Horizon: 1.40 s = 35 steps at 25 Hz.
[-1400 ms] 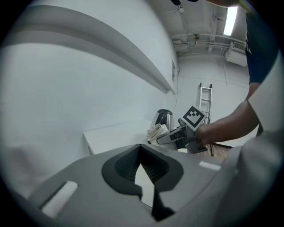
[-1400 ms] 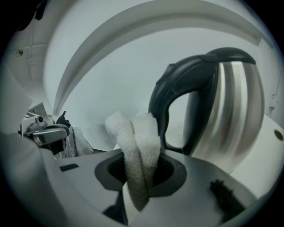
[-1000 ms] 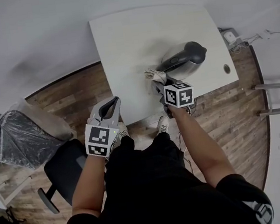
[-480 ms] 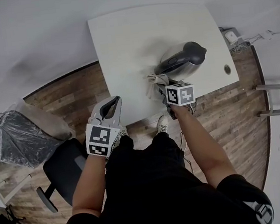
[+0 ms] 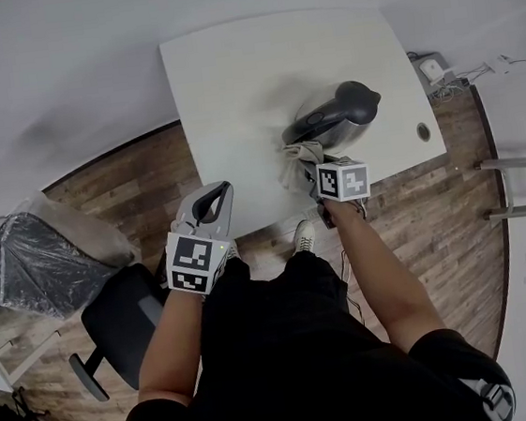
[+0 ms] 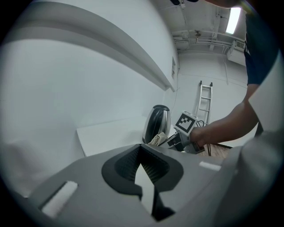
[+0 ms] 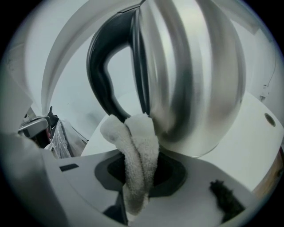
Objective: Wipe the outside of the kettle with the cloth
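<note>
A steel kettle [image 5: 336, 119] with a black handle [image 7: 100, 75] stands near the front right of the white table [image 5: 229, 77]. My right gripper [image 5: 320, 172] is shut on a folded white cloth [image 5: 296, 160]. The cloth [image 7: 136, 148] presses against the kettle [image 7: 195, 75] low on its side, just beside the handle. My left gripper [image 5: 214, 197] hangs off the table's front left edge, well apart from the kettle, jaws together and holding nothing. In the left gripper view the kettle [image 6: 158, 122], the cloth [image 6: 156, 140] and the other gripper's marker cube [image 6: 187, 123] show beyond my left gripper [image 6: 144, 165].
A cable hole [image 5: 423, 130] is in the table right of the kettle. A black office chair [image 5: 125, 324] and a plastic-covered object [image 5: 46, 253] stand on the wood floor at left. Cables and a plug [image 5: 436, 69] lie at the back right, with a ladder [image 6: 204, 101] nearby.
The right gripper has slid the cloth a little down the kettle's near side, toward the table's front edge. The left gripper has barely shifted.
</note>
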Available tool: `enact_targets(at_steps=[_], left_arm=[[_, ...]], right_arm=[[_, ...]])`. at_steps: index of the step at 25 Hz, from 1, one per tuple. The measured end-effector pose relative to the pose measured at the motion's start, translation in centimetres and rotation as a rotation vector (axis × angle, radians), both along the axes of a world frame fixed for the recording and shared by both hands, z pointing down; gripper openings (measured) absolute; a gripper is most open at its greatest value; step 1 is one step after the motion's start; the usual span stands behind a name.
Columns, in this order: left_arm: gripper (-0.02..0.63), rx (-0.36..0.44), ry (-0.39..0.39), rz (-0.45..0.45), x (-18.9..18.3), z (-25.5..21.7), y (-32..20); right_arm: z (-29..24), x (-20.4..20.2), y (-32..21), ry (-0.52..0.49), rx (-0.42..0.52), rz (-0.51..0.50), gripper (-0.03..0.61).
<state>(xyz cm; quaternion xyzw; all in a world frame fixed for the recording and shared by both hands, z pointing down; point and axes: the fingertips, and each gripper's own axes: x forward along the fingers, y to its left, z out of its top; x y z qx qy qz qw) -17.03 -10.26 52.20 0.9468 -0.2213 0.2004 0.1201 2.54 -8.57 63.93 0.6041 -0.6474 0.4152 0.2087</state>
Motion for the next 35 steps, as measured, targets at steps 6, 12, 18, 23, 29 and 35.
enact_targets(at_steps=[6,12,18,23,29,35], left_arm=[[0.006,0.009,0.006,0.009,1.1,-0.5,0.2],[0.006,0.02,0.019,0.003,2.0,-1.3,0.1],[0.006,0.037,0.041,-0.011,3.1,-2.5,0.4],[0.006,0.053,0.047,-0.032,4.2,-3.5,0.7],[0.006,0.077,0.044,-0.07,5.5,-4.5,1.1],[0.006,0.099,0.046,-0.125,7.6,-5.5,1.8]], right_arm=[[-1.6,0.8,0.0,0.016,0.044,0.012,0.094],[-4.5,0.6,-0.8,0.011,0.111,-0.017,0.094],[-7.1,0.5,-1.1,-0.032,0.165,-0.025,0.094],[-9.6,0.6,-1.6,-0.09,0.219,-0.045,0.094],[-11.2,0.2,-1.3,-0.155,0.252,-0.102,0.094],[-13.1,1.0,-0.9,-0.191,0.296,-0.185,0.094]])
